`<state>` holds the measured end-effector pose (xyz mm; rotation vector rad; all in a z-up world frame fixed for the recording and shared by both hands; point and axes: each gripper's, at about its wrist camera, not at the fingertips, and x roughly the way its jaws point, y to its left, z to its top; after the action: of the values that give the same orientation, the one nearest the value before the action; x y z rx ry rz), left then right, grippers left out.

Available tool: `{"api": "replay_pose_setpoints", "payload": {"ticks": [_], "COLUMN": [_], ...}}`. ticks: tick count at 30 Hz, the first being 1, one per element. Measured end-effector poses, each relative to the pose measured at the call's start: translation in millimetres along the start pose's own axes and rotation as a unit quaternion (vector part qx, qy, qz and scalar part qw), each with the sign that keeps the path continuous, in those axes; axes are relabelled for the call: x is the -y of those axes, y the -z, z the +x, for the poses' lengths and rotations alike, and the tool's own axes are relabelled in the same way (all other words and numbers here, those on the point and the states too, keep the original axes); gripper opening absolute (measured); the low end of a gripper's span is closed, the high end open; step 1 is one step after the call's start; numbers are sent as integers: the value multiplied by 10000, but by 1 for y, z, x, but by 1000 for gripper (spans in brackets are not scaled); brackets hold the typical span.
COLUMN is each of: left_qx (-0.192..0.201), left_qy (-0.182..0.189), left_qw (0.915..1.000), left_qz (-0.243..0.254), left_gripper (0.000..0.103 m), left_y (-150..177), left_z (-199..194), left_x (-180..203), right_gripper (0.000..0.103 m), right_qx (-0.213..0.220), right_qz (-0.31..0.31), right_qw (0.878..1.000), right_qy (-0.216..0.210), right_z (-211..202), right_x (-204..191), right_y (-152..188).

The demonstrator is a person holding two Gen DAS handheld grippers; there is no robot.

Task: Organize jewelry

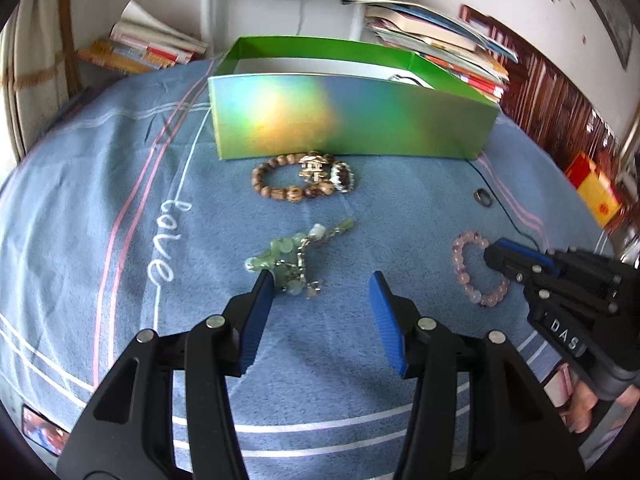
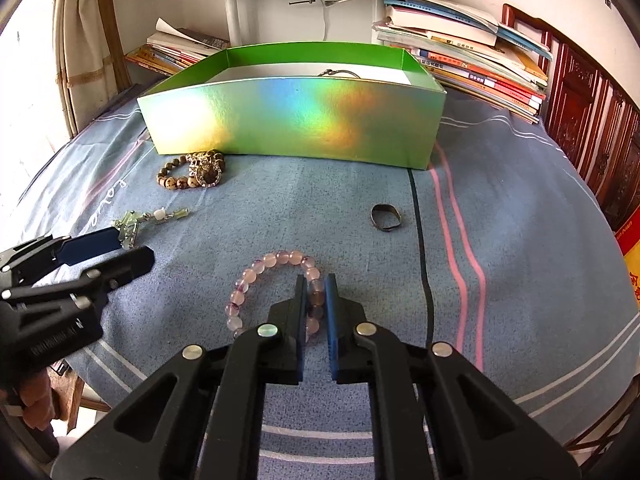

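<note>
Right wrist view has the right gripper (image 2: 316, 280) down on the blue bedspread (image 2: 520, 240), its jaws closed in on the near-right arc of the pink bead bracelet (image 2: 256, 268), pinching one strand so the loop can lift whole; whether the pads truly bite the beads I can't quite tell. The left gripper (image 1: 320, 284) hangs with jaws spread wide just short of the green jade piece (image 1: 296, 256), likely lined up for its own pick. Toward the far edge of the bed stands the open green box (image 2: 296, 120), the probable destination, with the wooden bead bracelet (image 1: 276, 180) and a silvery piece touching it close against its front wall. A dark ring (image 2: 386, 218) lies alone toward the right edge. Between bracelet and box the cloth is bare, leaving an easy lane.
</note>
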<state>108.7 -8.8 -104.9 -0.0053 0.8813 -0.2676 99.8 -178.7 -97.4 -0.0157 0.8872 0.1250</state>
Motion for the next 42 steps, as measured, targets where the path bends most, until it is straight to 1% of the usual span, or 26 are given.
{"api": "replay_pose_setpoints", "payload": {"ticks": [4,7,14,15,16,17,18,19,20,21,23,25,31,34,37,40,42], "left_qx": [-10,-20,-56,-48,-23,8,17,6,-20,-45,-140,-71,390,626,845,1081,1028], "left_qy": [-109,-153,-361,-392,-487,-606,-592,-521,-462,-428,-282,-307,-167,-162,-191,-271,-226], "left_qw": [9999,9999,9993,9992,9987,9980,9981,9986,9989,9991,9994,9993,9991,9979,9961,9934,9942], "left_qz": [18,75,65,80,120,164,154,104,68,38,-145,-177,-88,8,138,257,234], "left_gripper": [50,54,54,52,43,37,25,22,21,17,17,17,17,17,17,17,17], "left_y": [-1,-2,-16,-17,-18,-19,-19,-20,-21,-21,-23,-26,-51,-67,-89,-119,-137], "left_z": [1,3,15,16,17,18,18,17,17,16,14,8,-27,-44,-57,-64,-59], "left_x": [-4,0,-2,-2,-2,-2,-3,-6,-8,-11,-19,-21,-16,-12,-7,-2,-2], "right_gripper": [11,12,14,14,14,14,13,9,8,8,8,8,8,8,8,8,8], "right_qx": [15,23,108,126,136,142,142,139,137,131,101,142,662,1013,1315,1625,1646], "right_qz": [59,65,43,15,-12,-22,-9,9,17,26,83,140,67,-63,-158,-116,-69], "right_qw": [9999,9999,9999,9999,9999,9999,9999,9998,9998,9998,9998,9996,9976,9948,9911,9865,9861], "right_qy": [-88,-123,-85,-60,-38,-27,-58,-111,-110,-113,-159,-188,-175,-125,-146,-185,-204], "right_z": [-1,-1,1,1,1,1,1,1,1,1,1,-2,-37,-60,-76,-81,-76], "right_x": [3,4,2,1,0,-1,-1,0,0,0,2,4,3,2,3,7,10], "right_y": [1,1,0,0,1,0,0,0,0,0,-2,-5,-32,-53,-76,-110,-129]}}
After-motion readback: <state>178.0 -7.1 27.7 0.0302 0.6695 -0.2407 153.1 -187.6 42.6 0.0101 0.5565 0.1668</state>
